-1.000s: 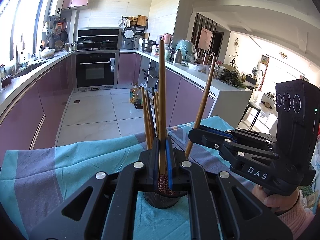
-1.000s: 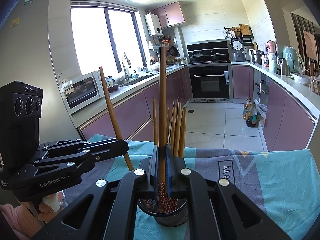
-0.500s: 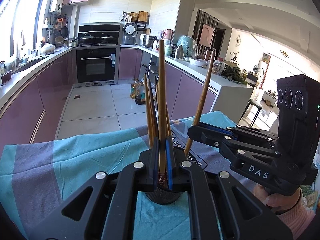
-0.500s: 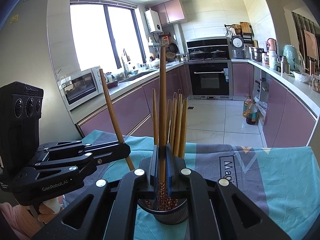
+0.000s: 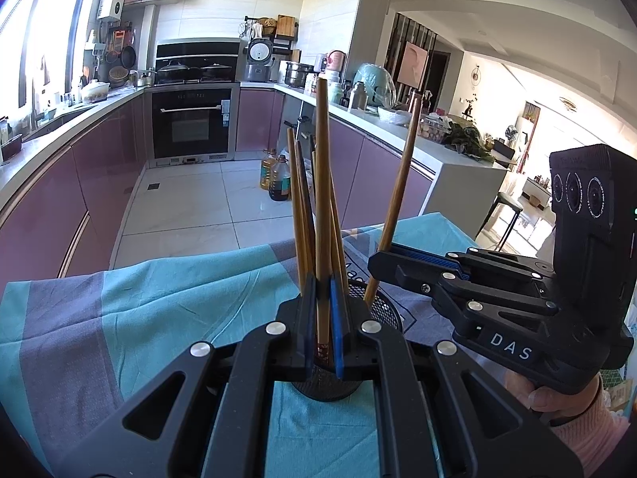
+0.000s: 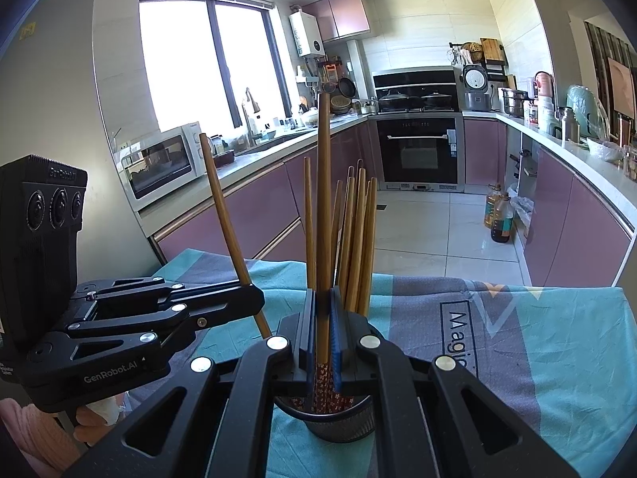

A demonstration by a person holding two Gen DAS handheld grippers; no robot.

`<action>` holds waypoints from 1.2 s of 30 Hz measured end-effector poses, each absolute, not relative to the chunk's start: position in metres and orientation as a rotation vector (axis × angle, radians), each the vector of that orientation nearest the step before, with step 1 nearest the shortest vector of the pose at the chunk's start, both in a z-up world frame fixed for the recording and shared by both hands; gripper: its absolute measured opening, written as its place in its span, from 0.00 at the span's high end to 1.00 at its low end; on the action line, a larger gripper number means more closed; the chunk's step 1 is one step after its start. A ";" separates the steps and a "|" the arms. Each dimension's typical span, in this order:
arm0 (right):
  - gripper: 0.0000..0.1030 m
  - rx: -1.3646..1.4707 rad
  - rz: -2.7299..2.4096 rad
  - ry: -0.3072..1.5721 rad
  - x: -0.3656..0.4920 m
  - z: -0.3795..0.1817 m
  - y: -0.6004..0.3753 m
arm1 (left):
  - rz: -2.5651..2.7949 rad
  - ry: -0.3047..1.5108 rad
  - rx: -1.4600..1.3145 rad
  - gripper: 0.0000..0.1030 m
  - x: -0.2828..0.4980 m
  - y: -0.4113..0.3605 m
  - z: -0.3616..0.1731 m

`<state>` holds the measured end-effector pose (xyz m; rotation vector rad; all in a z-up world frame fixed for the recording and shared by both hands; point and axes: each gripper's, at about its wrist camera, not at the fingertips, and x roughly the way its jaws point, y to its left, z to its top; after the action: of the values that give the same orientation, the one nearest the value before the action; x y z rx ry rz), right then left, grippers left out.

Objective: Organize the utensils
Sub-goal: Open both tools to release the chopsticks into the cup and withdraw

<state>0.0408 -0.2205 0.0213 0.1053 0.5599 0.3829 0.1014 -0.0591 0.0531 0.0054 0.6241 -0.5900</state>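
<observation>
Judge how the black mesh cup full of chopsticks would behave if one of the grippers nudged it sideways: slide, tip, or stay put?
The mesh cup looks narrow, and its chopsticks stand far above the rim, so it probably tips easily. The tablecloth would likely grip its base, so toppling seems likelier than sliding. It is probably light.

Each hand-held gripper, left (image 5: 323, 318) and right (image 6: 323, 330), is clamped tight.
</observation>
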 end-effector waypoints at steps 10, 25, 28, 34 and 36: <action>0.94 0.105 0.382 0.582 0.044 0.015 -0.218 | -0.579 0.641 0.024 0.93 0.108 -0.066 0.044; 0.94 0.110 0.382 0.625 0.056 0.003 -0.213 | -0.561 0.678 0.036 0.93 0.136 -0.077 0.029; 0.94 0.117 0.387 0.627 0.056 0.002 -0.213 | -0.560 0.684 0.032 0.92 0.143 -0.075 0.027; 0.92 0.124 0.387 0.626 0.054 0.001 -0.214 | -0.563 0.692 0.026 0.92 0.150 -0.076 0.021; 0.92 0.124 0.386 0.626 0.052 0.001 -0.215 | -0.561 0.691 0.022 0.92 0.153 -0.075 0.019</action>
<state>0.0521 -0.2148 0.0008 0.1236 0.6259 0.3861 0.1526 -0.0747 0.0187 0.0220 0.6914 -0.5614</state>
